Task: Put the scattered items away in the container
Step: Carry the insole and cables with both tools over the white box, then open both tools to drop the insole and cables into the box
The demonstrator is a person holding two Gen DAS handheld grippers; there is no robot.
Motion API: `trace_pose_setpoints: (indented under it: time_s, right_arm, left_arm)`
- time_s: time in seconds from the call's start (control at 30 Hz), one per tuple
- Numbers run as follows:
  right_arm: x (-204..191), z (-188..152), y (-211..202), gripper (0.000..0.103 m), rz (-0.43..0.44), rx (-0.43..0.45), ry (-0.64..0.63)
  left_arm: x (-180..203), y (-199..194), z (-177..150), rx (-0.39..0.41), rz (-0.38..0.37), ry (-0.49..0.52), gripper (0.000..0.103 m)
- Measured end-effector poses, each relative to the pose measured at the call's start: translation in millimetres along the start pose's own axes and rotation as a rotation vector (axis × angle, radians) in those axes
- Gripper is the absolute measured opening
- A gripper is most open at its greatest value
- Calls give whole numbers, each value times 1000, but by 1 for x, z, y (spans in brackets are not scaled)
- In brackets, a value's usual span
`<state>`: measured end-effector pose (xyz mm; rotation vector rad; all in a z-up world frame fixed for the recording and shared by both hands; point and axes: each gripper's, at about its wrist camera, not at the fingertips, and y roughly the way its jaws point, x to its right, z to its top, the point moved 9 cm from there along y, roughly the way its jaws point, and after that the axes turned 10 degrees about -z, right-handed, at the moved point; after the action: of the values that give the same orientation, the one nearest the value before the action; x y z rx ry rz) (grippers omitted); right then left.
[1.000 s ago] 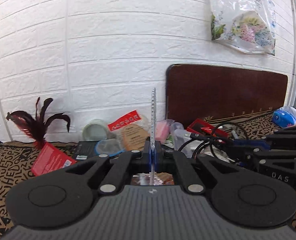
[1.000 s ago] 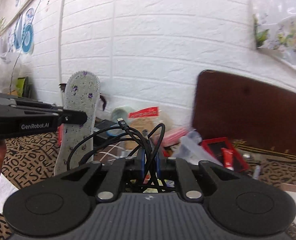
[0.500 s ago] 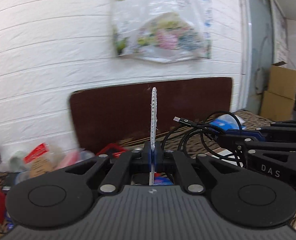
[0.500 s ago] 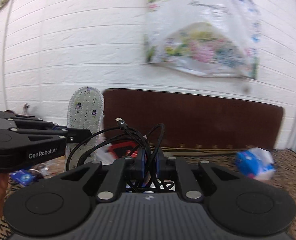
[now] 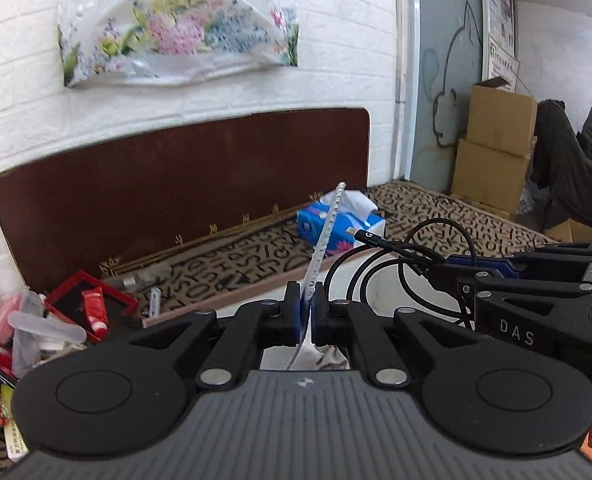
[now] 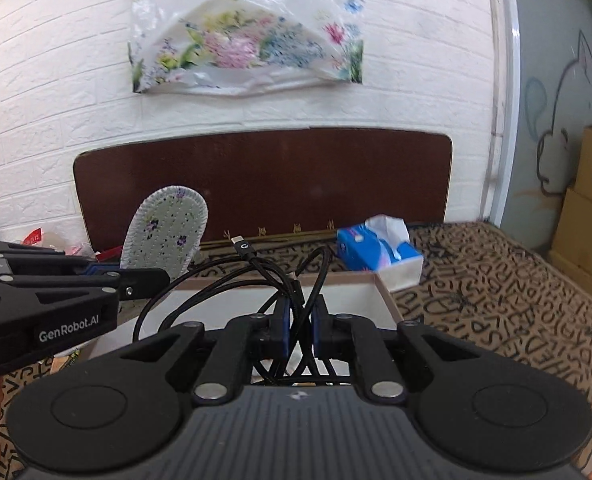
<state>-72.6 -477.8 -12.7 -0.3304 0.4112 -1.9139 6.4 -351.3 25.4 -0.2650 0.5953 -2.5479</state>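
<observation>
My left gripper (image 5: 304, 307) is shut on a flowered shoe insole (image 5: 324, 235), seen edge-on and tilted right; in the right wrist view its flat face (image 6: 167, 232) shows, held by the left gripper (image 6: 143, 278) at the left. My right gripper (image 6: 299, 322) holds a coiled black USB cable (image 6: 279, 276) between its slightly parted jaws; the cable (image 5: 400, 256) and right gripper (image 5: 476, 276) show at the right of the left wrist view. Both hover over a white open box (image 6: 348, 292) with a brown rim.
A blue tissue pack (image 6: 376, 250) lies behind the box on the letter-patterned cloth (image 6: 496, 280). A pile of clutter with a red box (image 5: 91, 300) sits at the left. A dark wooden board (image 5: 175, 192) leans on the brick wall. Cardboard boxes (image 5: 492, 152) stand at the right.
Both grippers swung right with their loads, away from the clutter pile; the white box and tissue pack came into view. The insole now tilts right in the left gripper.
</observation>
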Motion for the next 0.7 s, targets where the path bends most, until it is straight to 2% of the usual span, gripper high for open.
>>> trace_pose_setpoints:
  time_s: [0.33, 0.43, 0.47, 0.5, 0.57, 0.6, 0.67, 0.7]
  right_arm:
    - [-6, -26, 30, 10, 23, -77, 12]
    - [-6, -34, 36, 11, 28, -107, 25]
    - [-7, -36, 38, 14, 29, -112, 27]
    - [-7, -38, 39, 15, 25, -114, 28]
    - [-6, -38, 38, 22, 14, -110, 27]
    - [-5, -37, 37, 25, 5, -103, 31]
    - [0, -34, 35, 45, -17, -95, 35]
    - [3, -32, 34, 50, -23, -89, 40]
  left_arm:
    - [-25, 17, -29, -105, 14, 3, 12]
    - [-24, 21, -33, -130, 7, 9, 18]
    - [-24, 19, -33, -128, 16, 18, 26]
    - [-24, 15, -32, -117, 30, 28, 45]
    - [-26, 7, -28, -78, 81, 48, 74]
    - [-30, 2, -27, -59, 118, 58, 82]
    - [-37, -4, -25, -34, 139, 61, 87]
    - [-37, -5, -24, -31, 136, 46, 91]
